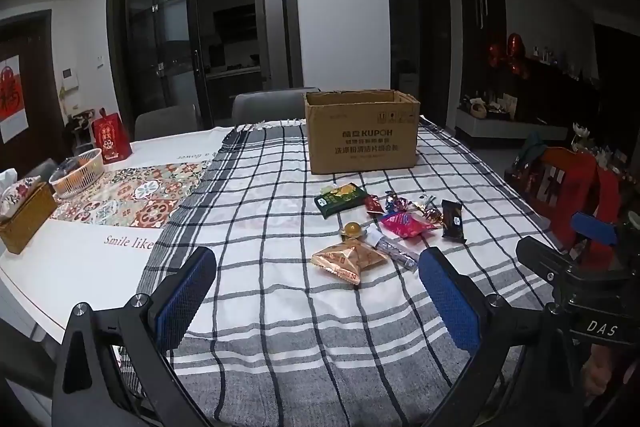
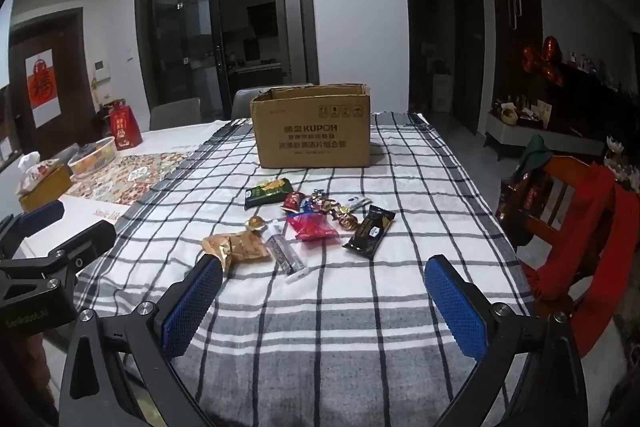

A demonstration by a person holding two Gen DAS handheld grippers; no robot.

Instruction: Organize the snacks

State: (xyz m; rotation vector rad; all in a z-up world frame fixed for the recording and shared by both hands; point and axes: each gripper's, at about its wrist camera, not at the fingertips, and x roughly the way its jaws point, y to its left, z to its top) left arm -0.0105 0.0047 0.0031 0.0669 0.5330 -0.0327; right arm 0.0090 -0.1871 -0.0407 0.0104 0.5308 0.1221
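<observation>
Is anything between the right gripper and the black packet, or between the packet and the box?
Nothing visible blocks either path. The right gripper is open over bare checked cloth, with the black packet just ahead. Beyond it, only cloth lies before the open box.

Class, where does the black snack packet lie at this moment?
In both wrist views the black snack packet lies on the checked cloth at the pile's right edge, beside the pink packet.
</observation>
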